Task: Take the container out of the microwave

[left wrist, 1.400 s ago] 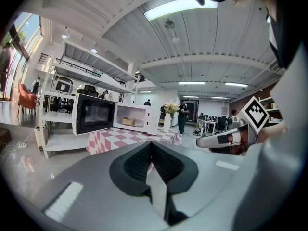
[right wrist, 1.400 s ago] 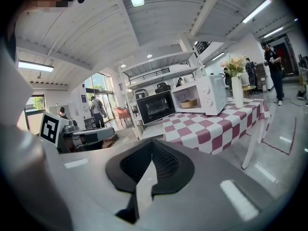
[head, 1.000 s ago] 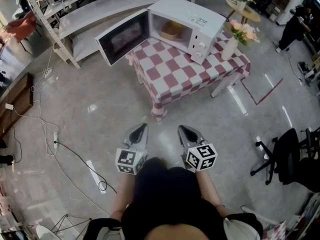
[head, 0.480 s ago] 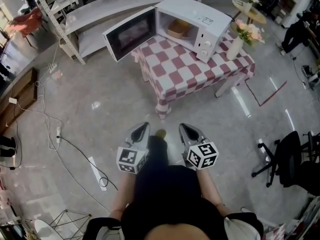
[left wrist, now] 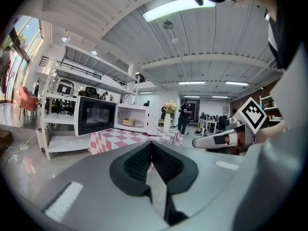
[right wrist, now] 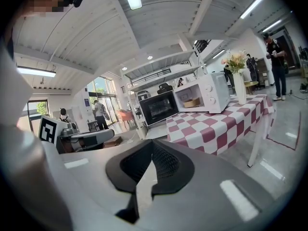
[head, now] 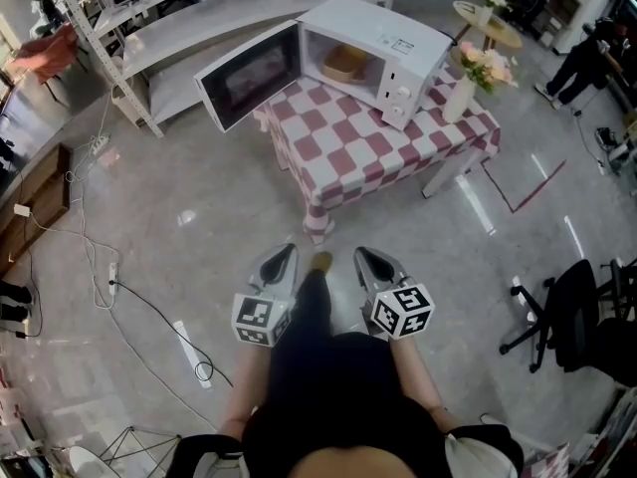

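Across a grey floor [head: 149, 217], on the checked table [head: 368, 152] at upper centre, the tan container [head: 341, 63] is seen inside the open-doored microwave [head: 398, 43], while the left gripper [head: 285, 254] and right gripper [head: 361, 257] are held closed, empty, at lower centre.

Open lab-and-office hall with a staged kitchen corner

A microwave [head: 383, 43] and a flower vase [head: 460, 93] are sitting on a red-checked table [head: 358, 157] on a polished grey floor [head: 199, 167]. Metal shelving [head: 149, 28] is lining the far left, cables [head: 151, 312] are trailing across the near left, an office chair [head: 572, 312] is standing at the right, and a person [head: 587, 53] is standing far right.
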A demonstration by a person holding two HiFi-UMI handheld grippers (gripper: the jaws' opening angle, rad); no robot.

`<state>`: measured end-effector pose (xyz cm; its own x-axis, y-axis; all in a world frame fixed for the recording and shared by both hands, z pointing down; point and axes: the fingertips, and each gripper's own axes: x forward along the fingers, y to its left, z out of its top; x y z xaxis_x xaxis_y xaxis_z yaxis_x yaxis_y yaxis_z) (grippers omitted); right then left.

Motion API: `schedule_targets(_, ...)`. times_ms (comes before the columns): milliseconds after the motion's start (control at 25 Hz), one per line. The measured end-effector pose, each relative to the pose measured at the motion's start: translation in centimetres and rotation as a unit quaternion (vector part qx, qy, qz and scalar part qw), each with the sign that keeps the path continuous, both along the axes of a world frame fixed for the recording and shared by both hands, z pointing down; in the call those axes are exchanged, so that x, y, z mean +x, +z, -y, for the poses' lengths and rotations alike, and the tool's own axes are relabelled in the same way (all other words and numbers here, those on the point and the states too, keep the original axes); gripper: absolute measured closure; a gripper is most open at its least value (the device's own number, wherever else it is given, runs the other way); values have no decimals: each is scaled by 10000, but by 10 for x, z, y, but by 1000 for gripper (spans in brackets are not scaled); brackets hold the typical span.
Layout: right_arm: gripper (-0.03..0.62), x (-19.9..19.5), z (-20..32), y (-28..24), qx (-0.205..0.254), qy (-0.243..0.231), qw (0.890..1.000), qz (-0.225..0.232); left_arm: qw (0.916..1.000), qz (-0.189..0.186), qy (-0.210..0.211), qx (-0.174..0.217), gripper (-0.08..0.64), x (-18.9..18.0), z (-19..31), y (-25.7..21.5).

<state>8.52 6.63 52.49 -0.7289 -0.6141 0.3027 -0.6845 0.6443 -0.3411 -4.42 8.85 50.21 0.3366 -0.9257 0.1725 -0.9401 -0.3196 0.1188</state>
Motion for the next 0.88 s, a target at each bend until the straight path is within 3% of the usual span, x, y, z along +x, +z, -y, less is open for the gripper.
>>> schedule_targets(880, 592, -2, 75, -3, -92, 34, 9999, 40, 9999, -45, -21, -116, 552, -1, 76, 1)
